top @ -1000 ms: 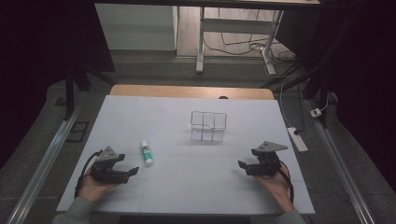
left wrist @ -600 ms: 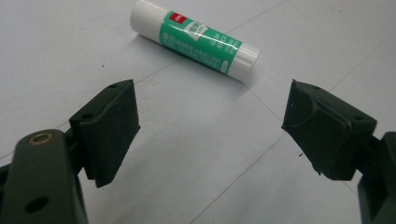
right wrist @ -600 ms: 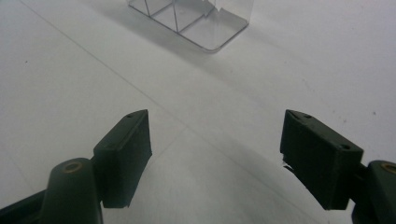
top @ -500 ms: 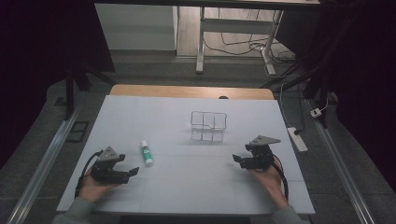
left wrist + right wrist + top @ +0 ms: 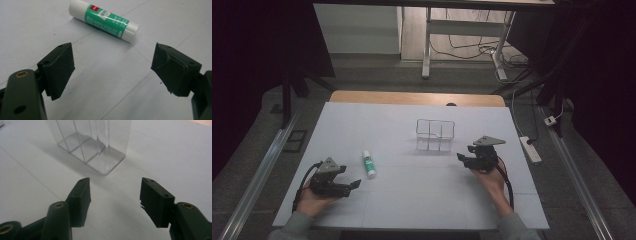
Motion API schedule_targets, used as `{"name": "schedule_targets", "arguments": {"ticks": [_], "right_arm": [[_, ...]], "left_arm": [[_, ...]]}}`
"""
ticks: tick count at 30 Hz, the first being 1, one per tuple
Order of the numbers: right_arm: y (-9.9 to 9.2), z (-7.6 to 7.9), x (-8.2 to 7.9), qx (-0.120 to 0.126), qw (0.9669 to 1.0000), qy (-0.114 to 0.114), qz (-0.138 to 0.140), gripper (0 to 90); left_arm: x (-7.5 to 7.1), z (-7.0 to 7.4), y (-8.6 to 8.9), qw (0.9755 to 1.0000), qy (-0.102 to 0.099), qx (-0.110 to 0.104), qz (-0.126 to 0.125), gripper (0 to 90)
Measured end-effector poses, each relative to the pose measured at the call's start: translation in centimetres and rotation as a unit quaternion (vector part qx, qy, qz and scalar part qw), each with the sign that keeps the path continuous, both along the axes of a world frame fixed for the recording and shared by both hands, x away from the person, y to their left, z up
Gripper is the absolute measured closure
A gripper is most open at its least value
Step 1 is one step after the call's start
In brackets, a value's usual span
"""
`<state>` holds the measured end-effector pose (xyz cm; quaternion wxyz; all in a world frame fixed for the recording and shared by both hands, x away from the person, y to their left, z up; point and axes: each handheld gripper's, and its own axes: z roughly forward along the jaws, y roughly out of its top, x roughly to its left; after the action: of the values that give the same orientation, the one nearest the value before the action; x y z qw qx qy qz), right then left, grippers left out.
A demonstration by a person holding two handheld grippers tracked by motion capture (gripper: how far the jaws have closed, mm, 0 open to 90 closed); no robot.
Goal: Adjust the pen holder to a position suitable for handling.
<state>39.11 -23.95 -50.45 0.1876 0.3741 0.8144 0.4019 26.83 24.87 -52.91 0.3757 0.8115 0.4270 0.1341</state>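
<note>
Two grippers, nothing held: left gripper (image 5: 353,184) gaping beside glue stick (image 5: 369,163); right gripper (image 5: 460,157), jaws just narrowing, nears clear organizer (image 5: 435,135) mid-table. Risk: nudging light organizer over.

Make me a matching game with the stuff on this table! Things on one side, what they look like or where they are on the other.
Things:
1. glue stick
2. clear holder
3. left gripper
4. right gripper

Descriptions:
A. see-through, standing upright, split into compartments
B. open, nothing between its jaws, aimed at the see-through thing
C. white and green, lying on its side
D. open, nothing between its jaws, aimed at the white and green thing

Right pairs: 1-C, 2-A, 3-D, 4-B
</note>
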Motion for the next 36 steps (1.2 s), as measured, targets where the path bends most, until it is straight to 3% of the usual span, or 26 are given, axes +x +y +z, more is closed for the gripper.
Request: {"name": "schedule_targets", "arguments": {"ticks": [10, 14, 26, 36], "right_arm": [[0.6, 0.1, 1.6, -0.001, 0.9999, -0.003, -0.014, 55.5], [0.9, 0.1, 2.3, 0.005, 0.9999, 0.001, -0.013, 64.6], [1.7, -0.2, 3.5, -0.013, 0.9999, 0.001, -0.006, 89.1], [2.6, -0.3, 4.2, -0.016, 0.9999, 0.003, -0.005, 89.3]], "left_arm": [[0.0, -0.1, -0.1, 1.0, 0.002, 0.001, 0.001, 18.2], [0.0, -0.1, -0.1, 1.0, 0.003, 0.002, 0.0, 18.2], [0.0, -0.1, -0.1, 1.0, 0.003, 0.003, -0.002, 18.2], [0.1, -0.2, 0.0, 1.0, 0.003, 0.004, -0.002, 18.2]]}}
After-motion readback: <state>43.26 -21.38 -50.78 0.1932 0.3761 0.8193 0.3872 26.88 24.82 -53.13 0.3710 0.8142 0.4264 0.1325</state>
